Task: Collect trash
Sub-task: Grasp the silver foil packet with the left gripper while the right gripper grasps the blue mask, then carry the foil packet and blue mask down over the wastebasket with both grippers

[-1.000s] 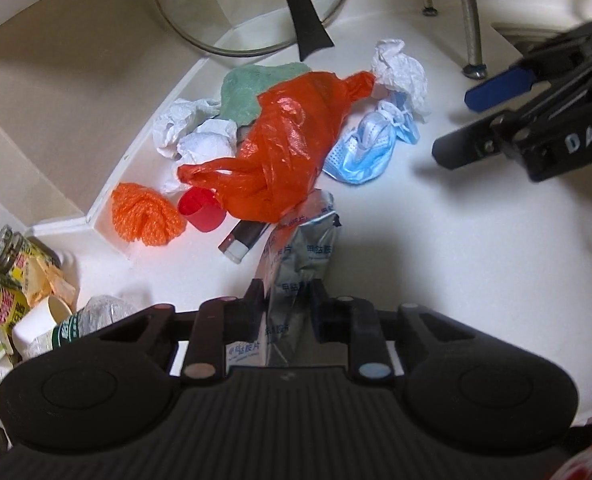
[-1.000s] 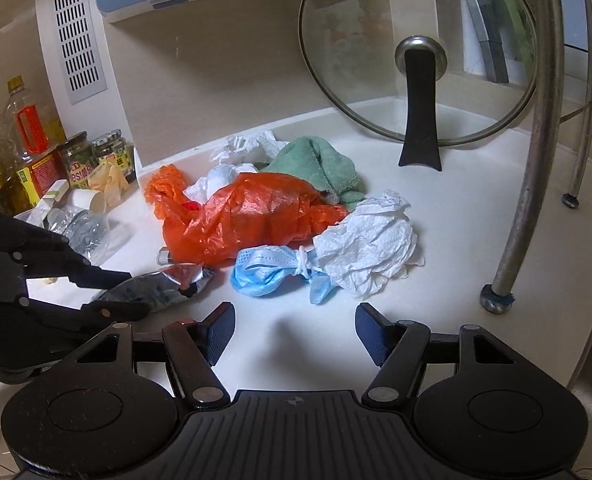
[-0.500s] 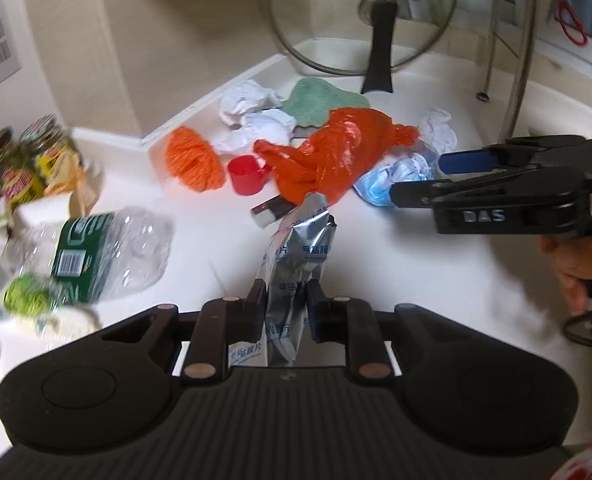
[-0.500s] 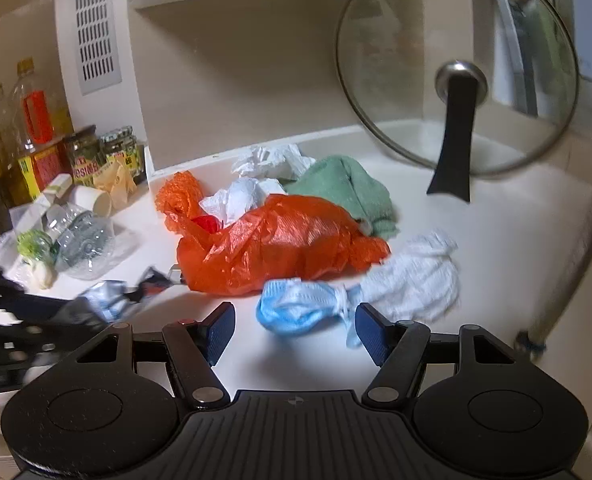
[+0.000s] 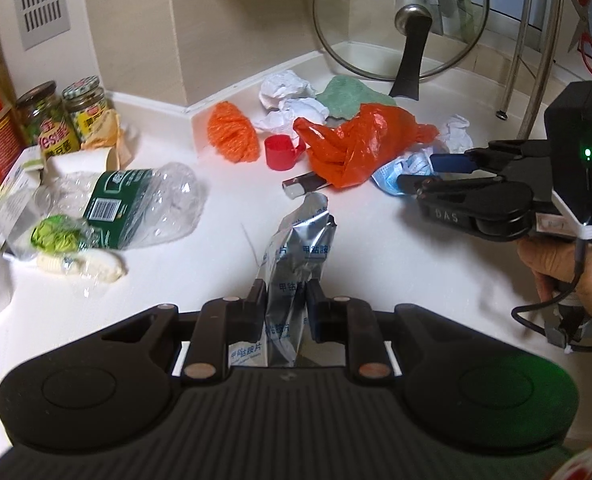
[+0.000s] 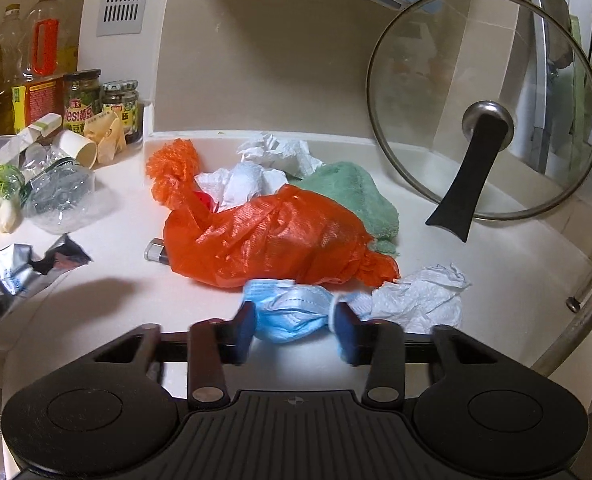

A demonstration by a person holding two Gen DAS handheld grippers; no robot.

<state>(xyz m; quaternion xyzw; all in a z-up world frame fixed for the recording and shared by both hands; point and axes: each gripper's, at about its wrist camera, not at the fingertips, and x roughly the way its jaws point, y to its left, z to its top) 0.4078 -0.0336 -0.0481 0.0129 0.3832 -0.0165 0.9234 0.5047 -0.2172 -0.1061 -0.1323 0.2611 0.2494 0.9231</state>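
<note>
silver foil pouch [image 5: 296, 256]: crumpled, upright, held off the counter | blue face mask [image 6: 291, 308]: bunched, lying on counter beside white tissue wad [image 6: 420, 296] | orange plastic bag [image 6: 271, 240]: crumpled, behind mask

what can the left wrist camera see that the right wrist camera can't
Only the left wrist view shows the right claw from the side with the hand gripping it, the red scoop in full, and red scissors.

Only the right wrist view shows the oil bottles and the blue mask between the open fingers.

Both show the orange bag, glass lid, and foil pouch.
</note>
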